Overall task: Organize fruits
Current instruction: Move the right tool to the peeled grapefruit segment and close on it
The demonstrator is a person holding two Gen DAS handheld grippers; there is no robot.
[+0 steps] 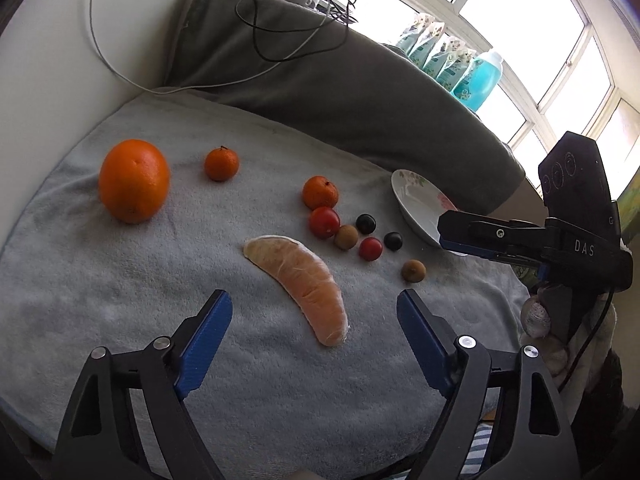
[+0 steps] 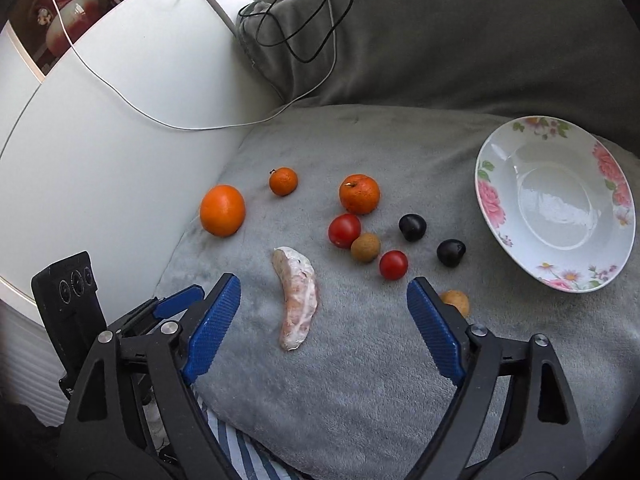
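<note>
On a grey towel lie a big orange, two small mandarins, a peeled pomelo segment, two cherry tomatoes, two dark plums and two brown longans. An empty flowered plate sits at the right. My left gripper is open, just short of the segment. My right gripper is open, the segment between its fingers' line; one finger partly hides a longan.
A grey cushion with cables rises behind the towel. A white wall panel stands to the left. Blue bottles stand on the windowsill. The towel covers a raised pad with a near edge.
</note>
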